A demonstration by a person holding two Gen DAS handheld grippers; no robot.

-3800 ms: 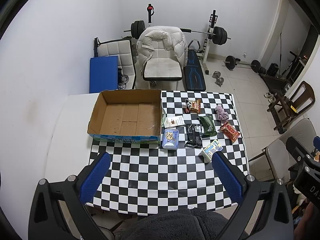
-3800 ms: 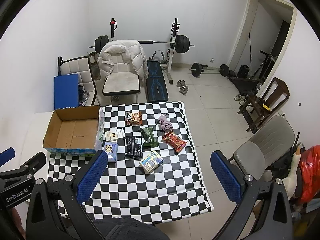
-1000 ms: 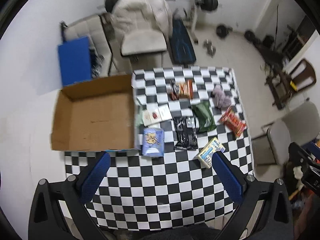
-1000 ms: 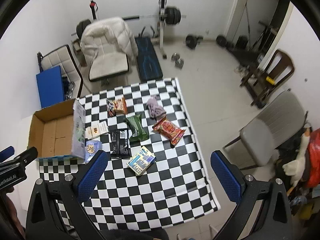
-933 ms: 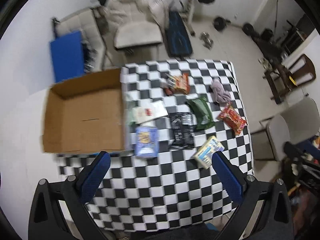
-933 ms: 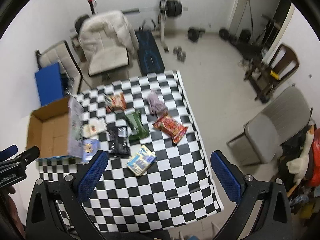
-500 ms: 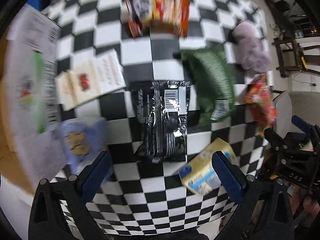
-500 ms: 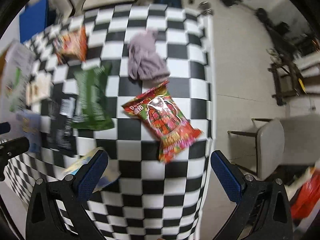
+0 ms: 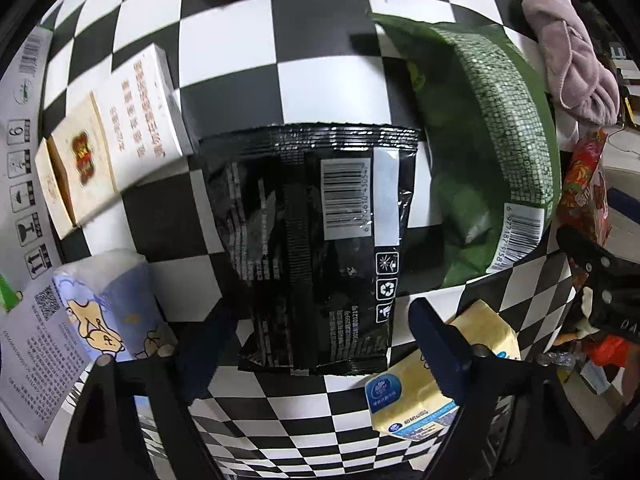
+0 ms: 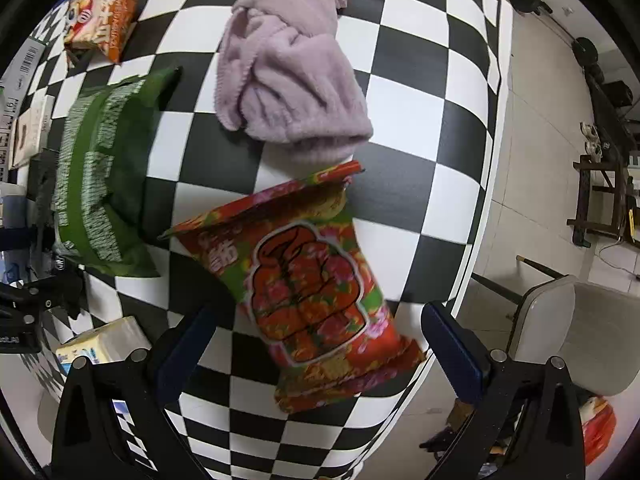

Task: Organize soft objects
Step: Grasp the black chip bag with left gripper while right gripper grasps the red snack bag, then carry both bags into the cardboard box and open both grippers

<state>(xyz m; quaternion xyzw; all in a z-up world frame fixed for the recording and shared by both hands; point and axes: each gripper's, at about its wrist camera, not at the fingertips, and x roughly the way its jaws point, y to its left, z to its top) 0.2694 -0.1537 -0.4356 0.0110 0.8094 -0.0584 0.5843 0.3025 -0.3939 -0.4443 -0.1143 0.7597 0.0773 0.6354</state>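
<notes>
My left gripper (image 9: 320, 344) is open, its blue fingers either side of the near end of a black snack packet (image 9: 312, 240) lying on the checkered table (image 9: 248, 40). My right gripper (image 10: 316, 340) is open, straddling the near end of a red and green snack bag (image 10: 312, 280). A green bag (image 9: 480, 160) lies right of the black packet and shows in the right wrist view (image 10: 100, 168). A lilac cloth (image 10: 292, 80) lies beyond the red bag. An orange bag (image 10: 104, 16) lies far left.
A white and tan box (image 9: 112, 140), a blue tissue pack (image 9: 112, 304) and a yellow tissue pack (image 9: 424, 384) lie near the black packet. The cardboard box wall (image 9: 24, 160) stands at the left. The table edge (image 10: 492, 160), tiled floor and a grey chair (image 10: 580, 320) are on the right.
Both grippers have dropped from high above the table to just over it, the left onto the black packet, the right onto the red bag. Both stay open.
</notes>
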